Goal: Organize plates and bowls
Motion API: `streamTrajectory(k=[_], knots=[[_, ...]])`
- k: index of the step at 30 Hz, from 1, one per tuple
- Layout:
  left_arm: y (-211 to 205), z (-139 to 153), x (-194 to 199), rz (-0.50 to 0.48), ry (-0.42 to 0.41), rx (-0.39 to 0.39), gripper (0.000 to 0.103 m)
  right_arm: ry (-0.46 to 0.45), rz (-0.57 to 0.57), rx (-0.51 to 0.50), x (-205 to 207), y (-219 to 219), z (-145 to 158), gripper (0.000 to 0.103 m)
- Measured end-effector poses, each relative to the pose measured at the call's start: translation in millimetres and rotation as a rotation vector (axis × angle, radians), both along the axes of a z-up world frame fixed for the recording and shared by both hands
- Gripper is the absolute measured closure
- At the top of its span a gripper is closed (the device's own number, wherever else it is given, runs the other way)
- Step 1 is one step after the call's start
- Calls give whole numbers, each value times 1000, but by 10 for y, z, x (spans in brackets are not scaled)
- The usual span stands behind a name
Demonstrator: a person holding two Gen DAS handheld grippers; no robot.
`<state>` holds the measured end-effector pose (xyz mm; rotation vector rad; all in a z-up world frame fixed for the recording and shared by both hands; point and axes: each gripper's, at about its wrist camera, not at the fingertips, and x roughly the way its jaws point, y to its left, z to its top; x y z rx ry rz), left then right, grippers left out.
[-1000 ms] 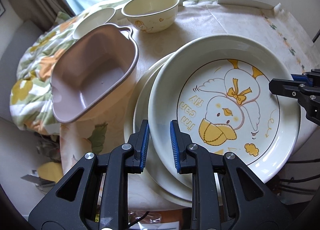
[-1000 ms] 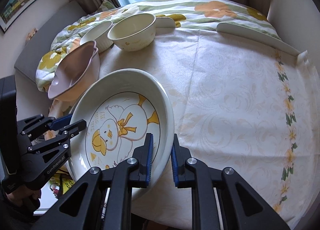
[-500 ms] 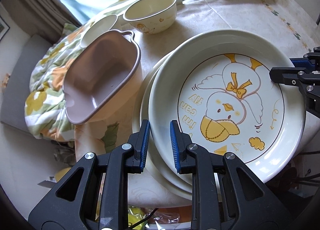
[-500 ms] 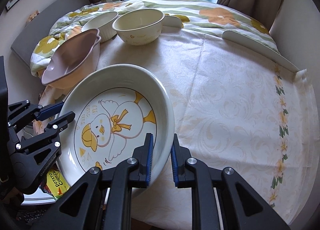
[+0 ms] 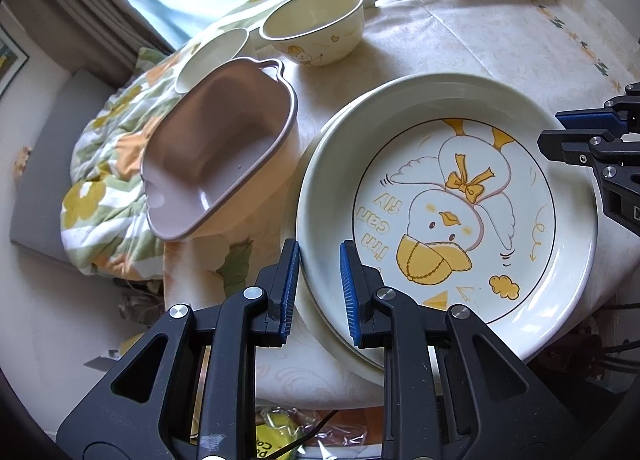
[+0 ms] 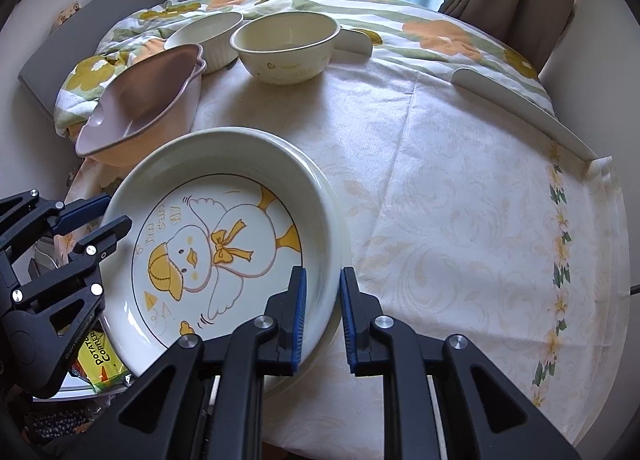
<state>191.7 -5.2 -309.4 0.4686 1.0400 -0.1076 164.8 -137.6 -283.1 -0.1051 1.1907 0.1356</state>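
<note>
Left wrist view: the left gripper [image 5: 319,288] pinches the near rim of the duck plate [image 5: 448,215], and the right gripper [image 6: 323,310] pinches the opposite rim. The plate sits over a second plate [image 5: 320,316] at the desk [image 6: 460,187] edge. Just beside it stands a pink bowl [image 5: 216,163]; a cream bowl [image 6: 286,45] and a white bowl [image 6: 208,37] stand farther back.

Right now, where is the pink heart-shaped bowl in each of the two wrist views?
Left wrist view: pink bowl sits left of centre, beside the duck plate.
Right wrist view: pink bowl sits upper left, behind the duck plate.
Shared landmark: cream bowl beyond it.
</note>
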Motion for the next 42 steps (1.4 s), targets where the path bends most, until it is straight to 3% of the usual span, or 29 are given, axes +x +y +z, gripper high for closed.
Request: streamTrajectory(k=[6,13,14,16,17,18,19,20,21,22,24,31,37,42], knots=[[42,43,42,29,20,-47,85,-1,-6,28,4,-43,9,88],[135,390,104,119,-35,-145,84,-53,-30,109,24,-226,258,87],[146,449,114,128,-43,-167,84,-66,-30,118,28,-259,304,83],[147,552,129,141,-56,-196,83,-96,-29,140,28,-338,413,61],[138,596,126,148,-62,-208,81,-113,-28,159,27,-382,469,42],[132,643,119,158,-69,-220,78,-125,-24,178,30,-422,520,34],[130,686,115,170,-73,-237,56,-134,-19,191,35,-449,558,33],[137,728,112,181,-81,-255,17,-144,-14,203,41,-481,604,30],[141,783,87,200,-107,-272,4,-157,-5,212,45,-513,650,27],[141,849,42,221,-148,-282,0,-170,3,218,48,-538,686,25],[137,922,9,243,-169,-294,0,-194,25,229,54,-574,749,16],[255,1108,-52,342,-203,-334,0,-224,137,260,193,-602,915,16],[647,1265,-3,452,-219,-356,0,-200,239,264,523,-395,1071,16],[1198,1183,218,501,-122,-531,1,-170,273,308,856,-65,1063,16]])
